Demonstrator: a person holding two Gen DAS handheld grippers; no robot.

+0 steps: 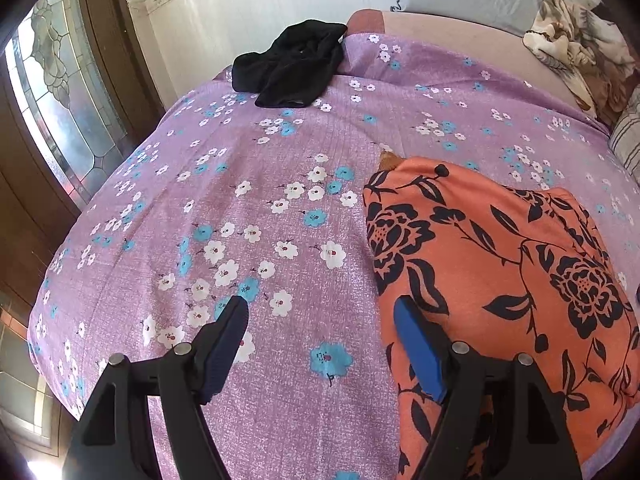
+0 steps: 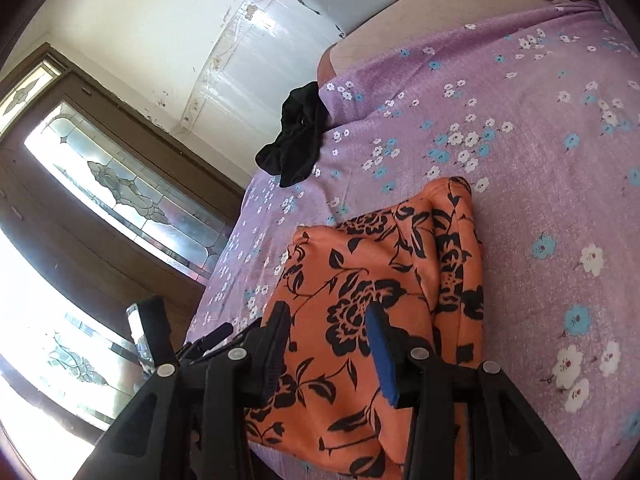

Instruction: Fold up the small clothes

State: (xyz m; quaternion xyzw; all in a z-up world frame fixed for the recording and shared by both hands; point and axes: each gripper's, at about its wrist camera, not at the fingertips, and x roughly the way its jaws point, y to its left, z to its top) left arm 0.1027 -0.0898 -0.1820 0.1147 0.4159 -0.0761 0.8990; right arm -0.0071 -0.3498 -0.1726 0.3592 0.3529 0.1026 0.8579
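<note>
An orange garment with black flowers (image 1: 500, 264) lies folded flat on the purple flowered bedsheet (image 1: 280, 200). My left gripper (image 1: 320, 316) is open and empty, hovering over the garment's left edge, one finger above the sheet and one above the cloth. In the right wrist view the same orange garment (image 2: 376, 280) lies near the bed's front edge. My right gripper (image 2: 328, 320) is open and empty just above it. A crumpled black garment (image 1: 292, 64) lies at the far left edge of the bed; it also shows in the right wrist view (image 2: 296, 136).
A rumpled beige patterned blanket (image 1: 576, 44) lies at the far right of the bed, beside a striped pillow (image 1: 628, 136). A wooden door with leaded glass (image 2: 120, 184) stands left of the bed. The bed edge (image 2: 224, 276) drops off close to the right gripper.
</note>
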